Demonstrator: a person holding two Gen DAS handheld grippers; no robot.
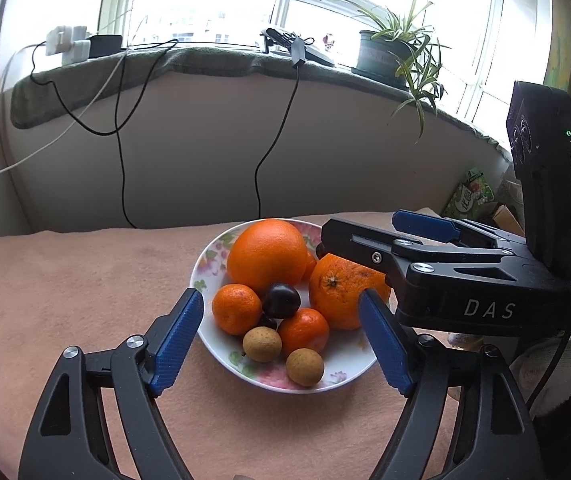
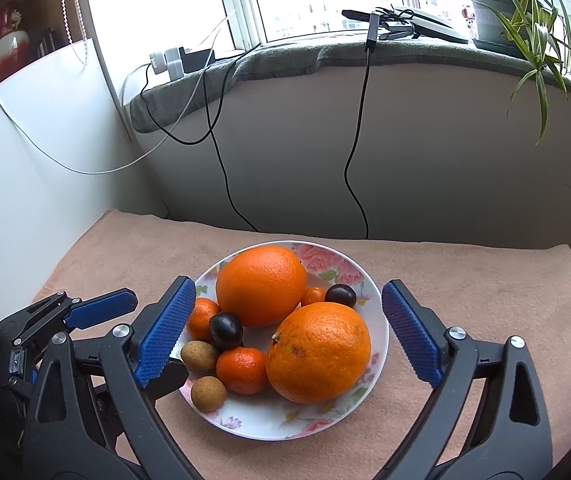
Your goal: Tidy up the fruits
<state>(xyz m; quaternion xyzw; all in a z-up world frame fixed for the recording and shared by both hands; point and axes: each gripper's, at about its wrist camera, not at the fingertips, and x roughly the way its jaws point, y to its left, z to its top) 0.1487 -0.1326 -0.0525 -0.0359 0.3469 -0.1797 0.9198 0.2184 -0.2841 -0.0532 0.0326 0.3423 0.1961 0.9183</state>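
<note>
A white floral plate (image 1: 221,354) (image 2: 253,424) on the pink towel holds two large oranges (image 1: 266,254) (image 2: 317,352), several small tangerines (image 1: 236,309) (image 2: 241,370), dark plums (image 1: 281,300) (image 2: 225,330) and two brown longans (image 1: 304,367) (image 2: 208,393). My left gripper (image 1: 281,344) is open and empty, its fingers on either side of the plate's near half. My right gripper (image 2: 287,336) is open and empty, straddling the near large orange; in the left wrist view it reaches in from the right over that orange (image 1: 337,296).
The pink towel (image 1: 65,300) (image 2: 485,280) covers the table. Behind it is a wall with hanging cables (image 1: 121,160) (image 2: 353,168), and a sill with a potted plant (image 1: 385,54) (image 2: 497,16) and chargers (image 1: 69,42). A green packet (image 1: 471,196) lies at the far right.
</note>
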